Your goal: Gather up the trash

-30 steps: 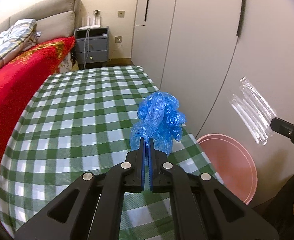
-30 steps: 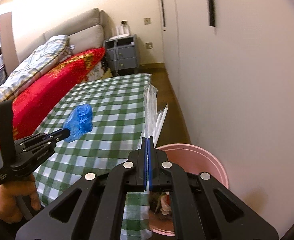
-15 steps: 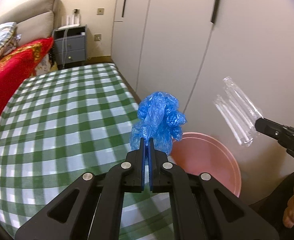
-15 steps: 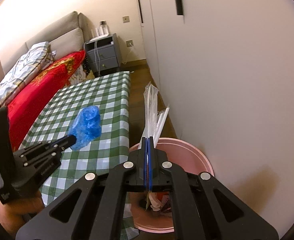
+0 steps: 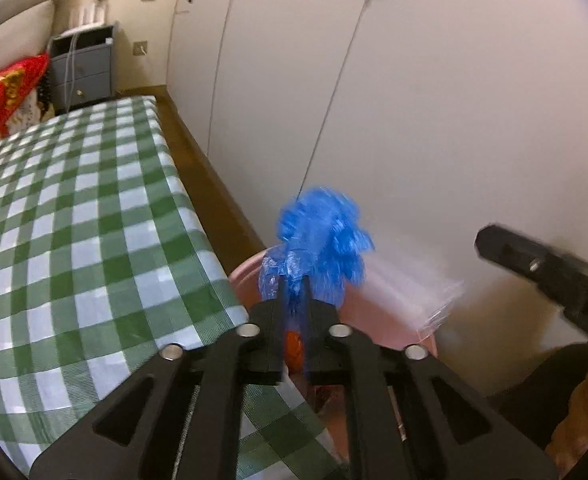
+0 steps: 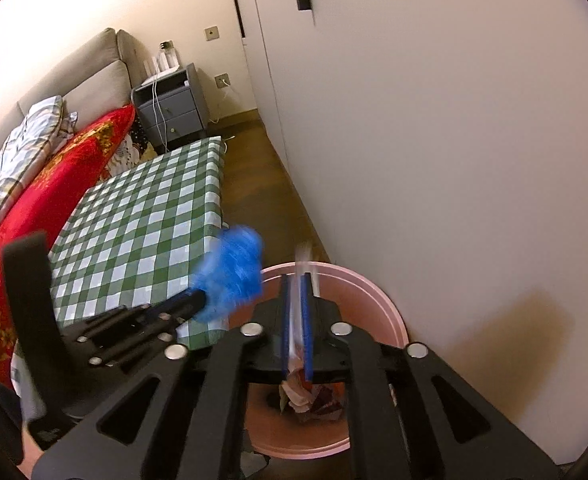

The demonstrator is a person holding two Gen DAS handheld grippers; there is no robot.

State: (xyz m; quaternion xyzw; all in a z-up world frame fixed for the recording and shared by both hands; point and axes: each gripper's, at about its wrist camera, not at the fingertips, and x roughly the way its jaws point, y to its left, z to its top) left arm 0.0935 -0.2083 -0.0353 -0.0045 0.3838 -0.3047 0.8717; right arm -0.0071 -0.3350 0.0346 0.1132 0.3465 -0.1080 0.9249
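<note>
Left gripper (image 5: 294,292) jaws slightly parted, blue plastic wad (image 5: 320,240) pinched at the tips, above the pink bin (image 6: 378,304) rim. Right gripper (image 6: 297,292) narrowly apart around clear wrapper (image 6: 304,264), blurred, seemingly still held, directly over bin.

- Cream wardrobe doors (image 6: 434,120) line the right.
- Brown wooden floor (image 6: 262,184).
- Grey nightstand (image 6: 170,106) beside a beige headboard (image 6: 78,76).
- Green-checked tablecloth (image 5: 74,220).
</note>
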